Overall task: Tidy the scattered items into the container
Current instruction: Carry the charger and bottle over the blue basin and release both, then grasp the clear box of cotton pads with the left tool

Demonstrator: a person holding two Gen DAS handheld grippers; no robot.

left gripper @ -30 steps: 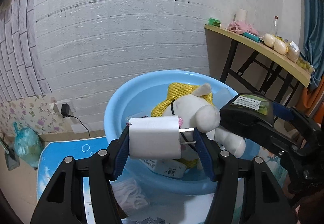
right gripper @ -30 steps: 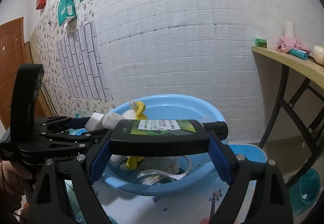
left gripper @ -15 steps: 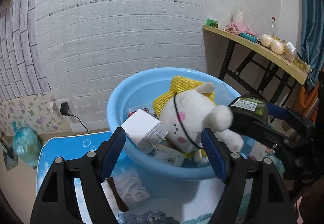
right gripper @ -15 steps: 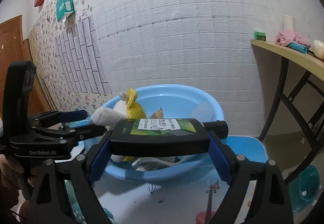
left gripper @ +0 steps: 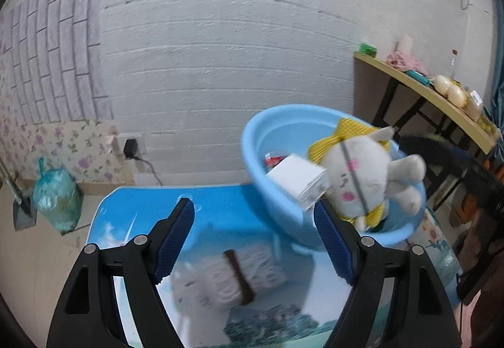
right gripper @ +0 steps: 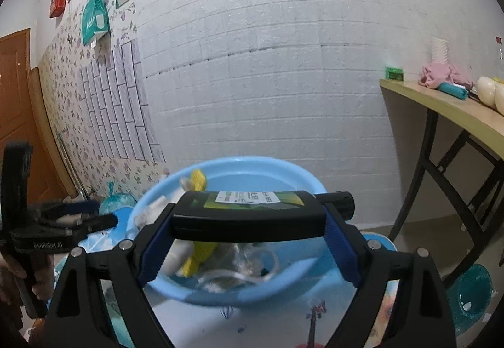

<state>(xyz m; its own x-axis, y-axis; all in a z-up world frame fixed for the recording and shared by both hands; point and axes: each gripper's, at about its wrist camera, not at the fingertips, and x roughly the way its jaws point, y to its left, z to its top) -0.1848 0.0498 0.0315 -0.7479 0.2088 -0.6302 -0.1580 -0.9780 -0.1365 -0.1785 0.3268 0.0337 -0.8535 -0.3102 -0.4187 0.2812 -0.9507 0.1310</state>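
Clearly black – green-labelled bottle (right gripper: 249, 215) clamped crosswise in right gripper (right gripper: 249, 239).

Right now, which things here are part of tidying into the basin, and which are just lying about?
Part of the job:
- blue basin
- white charger, in the basin
- plush toy, in the basin
- black bottle, held in the right tool
- white cloth bundle, on the table

Lying about:
- teal bag on the floor
- side-table clutter

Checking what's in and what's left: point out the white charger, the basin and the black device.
Charger (left gripper: 296, 179), left wrist view, top face.
Basin (left gripper: 252, 156), left wrist view, left rim.
Black device (right gripper: 249, 215), right wrist view, front edge.
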